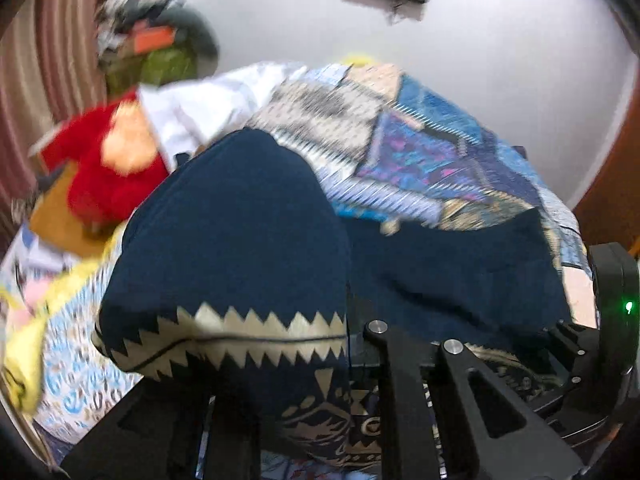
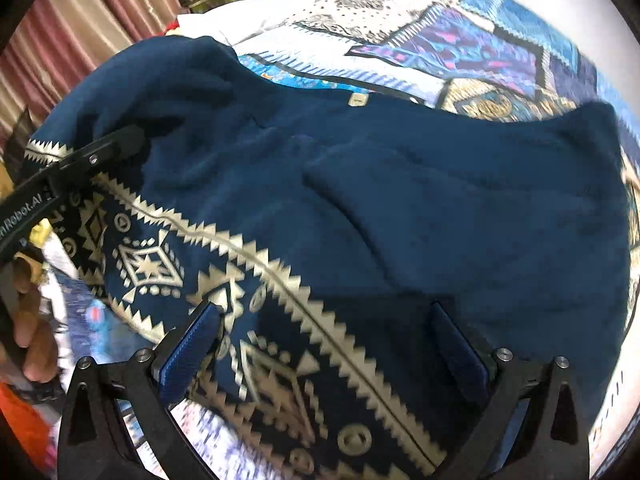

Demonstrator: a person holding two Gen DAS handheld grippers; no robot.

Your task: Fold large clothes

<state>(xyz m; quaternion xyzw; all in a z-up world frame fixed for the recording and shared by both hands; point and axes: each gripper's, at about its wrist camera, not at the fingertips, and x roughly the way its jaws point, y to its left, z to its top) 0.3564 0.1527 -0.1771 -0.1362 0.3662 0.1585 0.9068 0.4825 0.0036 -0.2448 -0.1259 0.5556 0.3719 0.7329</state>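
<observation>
A large navy garment (image 2: 400,200) with a cream zigzag border (image 2: 280,272) lies spread on a patterned bedspread (image 2: 480,48). My right gripper (image 2: 324,344) hangs over its patterned hem, fingers wide apart, blue pads (image 2: 188,352) bare. My left gripper (image 2: 120,140) shows at the left of the right wrist view, shut on the garment's edge and lifting it. In the left wrist view the lifted navy fold (image 1: 240,240) drapes over the left gripper (image 1: 344,344), hiding its fingertips.
A red cloth (image 1: 104,176) and white cloth (image 1: 200,108) lie at the bed's far left. A cluttered pile (image 1: 156,44) stands by the striped curtain (image 1: 48,60). A yellow cloth (image 1: 24,360) lies at the bed's near left edge.
</observation>
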